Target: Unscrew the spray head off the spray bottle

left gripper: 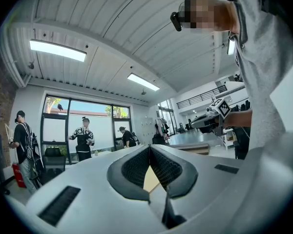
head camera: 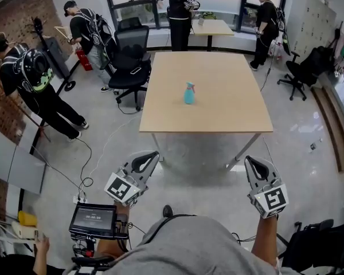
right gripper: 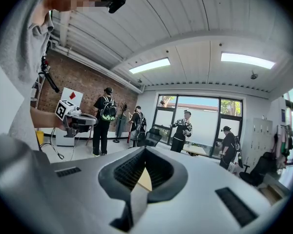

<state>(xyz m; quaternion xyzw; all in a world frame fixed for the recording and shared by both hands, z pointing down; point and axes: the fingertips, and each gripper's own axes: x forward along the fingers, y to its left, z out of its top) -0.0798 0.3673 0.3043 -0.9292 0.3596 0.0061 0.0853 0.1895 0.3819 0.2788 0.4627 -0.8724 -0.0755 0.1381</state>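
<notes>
A small teal spray bottle (head camera: 189, 93) with a pink spray head stands upright near the middle of the wooden table (head camera: 229, 110) in the head view. My left gripper (head camera: 149, 156) is held low at the left, well short of the table's near edge, jaws shut with nothing in them. At the right, my right gripper (head camera: 253, 162) is likewise shut and empty, about level with the left one. In the left gripper view the left gripper (left gripper: 149, 147) points level; the right gripper (right gripper: 144, 150) in its own view faces the windows. The bottle is hidden in both gripper views.
Several people stand around the room's left side and by the far windows. A black office chair (head camera: 131, 67) sits at the table's left, another chair (head camera: 301, 73) at the right. A smaller table (head camera: 212, 27) stands at the back. A monitor (head camera: 93, 221) and cables lie on the floor at my left.
</notes>
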